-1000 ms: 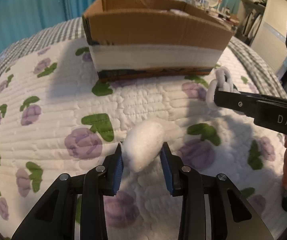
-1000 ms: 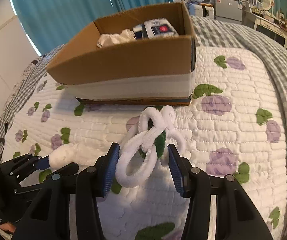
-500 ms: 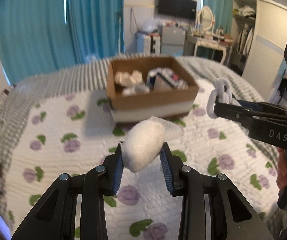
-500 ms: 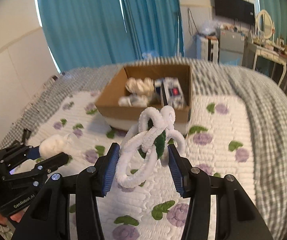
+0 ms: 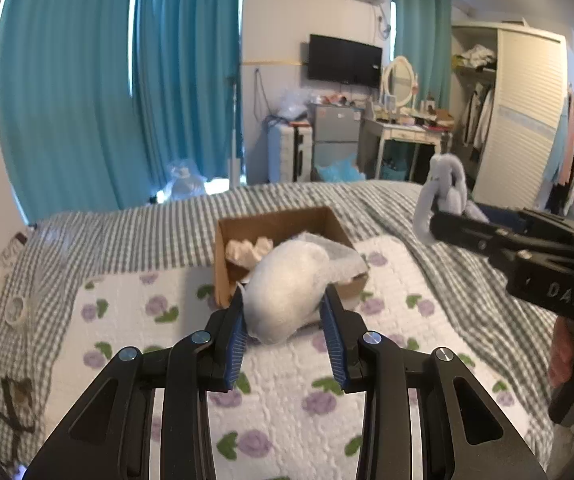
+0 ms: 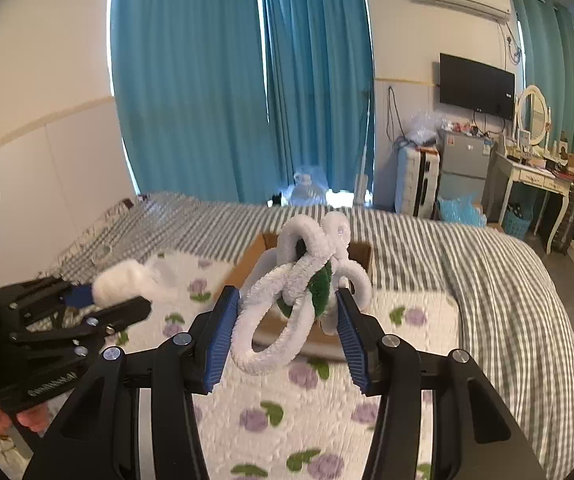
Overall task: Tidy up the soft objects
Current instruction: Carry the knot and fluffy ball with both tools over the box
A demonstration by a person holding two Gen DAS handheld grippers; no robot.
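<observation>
Left gripper (image 5: 285, 322): blue pads pinched on a white fluffy wad (image 5: 287, 294), held up in the air above the quilt (image 5: 287, 400); nothing under it but bedding.
Right gripper (image 6: 289, 326): pads closed against a white chenille loop tangle (image 6: 303, 292) with a green piece inside; also lifted clear of the bed.
Cardboard box (image 5: 223, 256): sits on the bed beyond both tools, open at the top. Holds at least one crumpled pale item (image 5: 249, 250) near its left wall.
Progress: judged partway. Some soft things are already in the box; two more are in hand, neither yet over the opening. Left to do: carry both across, lower, release.
Leftovers on bed: none that I can pick out on the visible quilt, but its near edge runs under the tools.
Hidden: the wad blocks most of the box interior in the left view; the loop tangle blocks nearly all of it in the right view. How full the box is cannot be told.
Unclear: a whitish flap behind the wad may be part of it or may lie in the box. Green piece too covered to identify.
</observation>
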